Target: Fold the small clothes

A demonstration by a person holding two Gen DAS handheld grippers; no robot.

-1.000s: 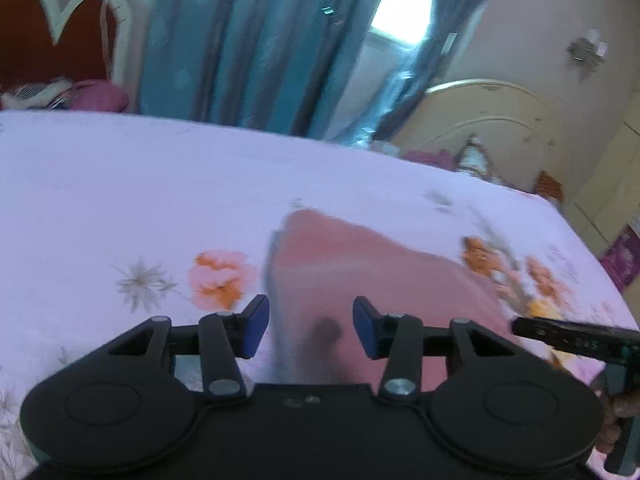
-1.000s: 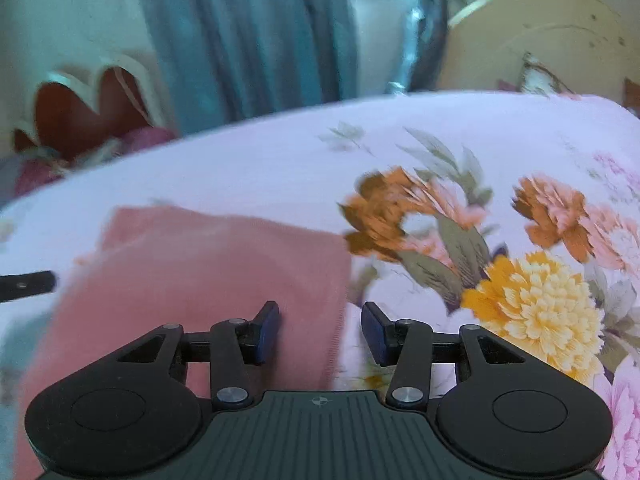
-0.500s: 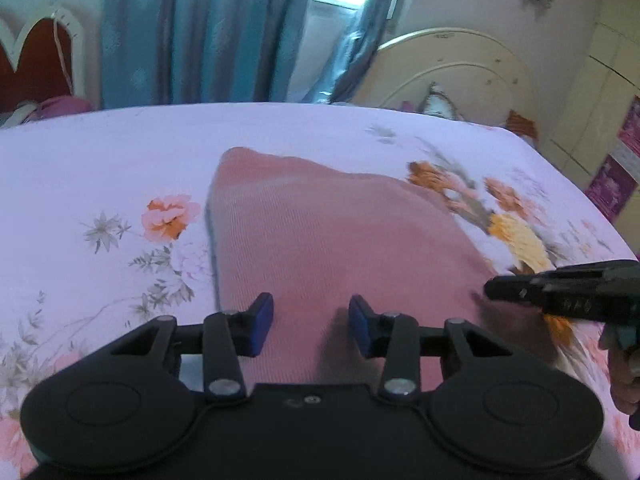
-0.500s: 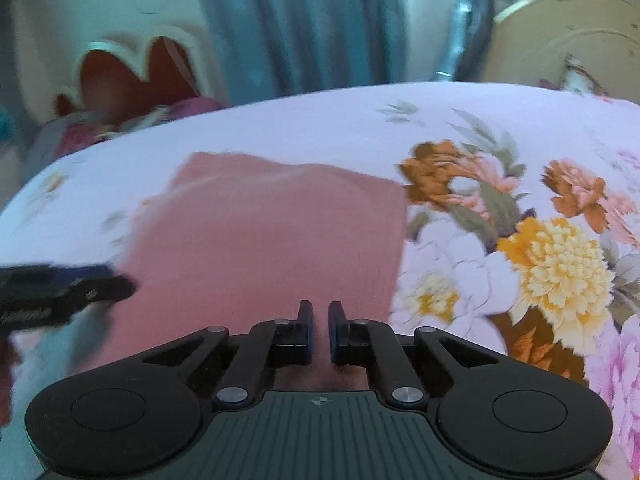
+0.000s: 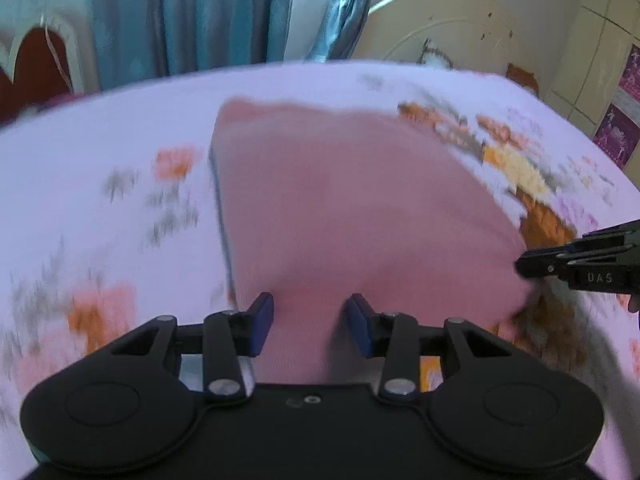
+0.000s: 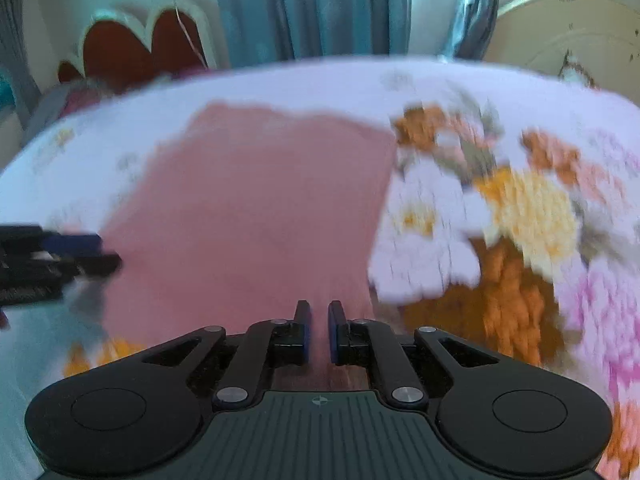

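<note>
- Two grippers work one pink garment [image 5: 360, 200], which lies spread on the floral bedsheet [image 5: 100, 152] toward the near edge of the bed, its far hem pointing at the curtained window [image 5: 192, 12].
- At the garment's near right corner, the right gripper [image 6: 319, 330] has its fingers drawn almost together with pink cloth running into the narrow slot between them; it looks to be pinching that edge, probably to lift and carry it over for a fold.
- Over the near left part of the garment, the left gripper [image 5: 310, 328] has its blue pads spread wide with cloth between them, not clamped. I judge it is lined up to take the matching corner so both sides rise evenly.
- From the left wrist view, the garment's left border shows a darker grey-blue edge, and the right gripper comes in from the right side with its tips at the cloth's right corner; the cloth bunches slightly there.
- From the right wrist view, the straight right border of the garment and the big orange and yellow flowers [image 6: 520, 208] beside it are visible, with the left gripper at the far left.
- Both views are motion-blurred, so fine creases and layer count cannot be told.
</note>
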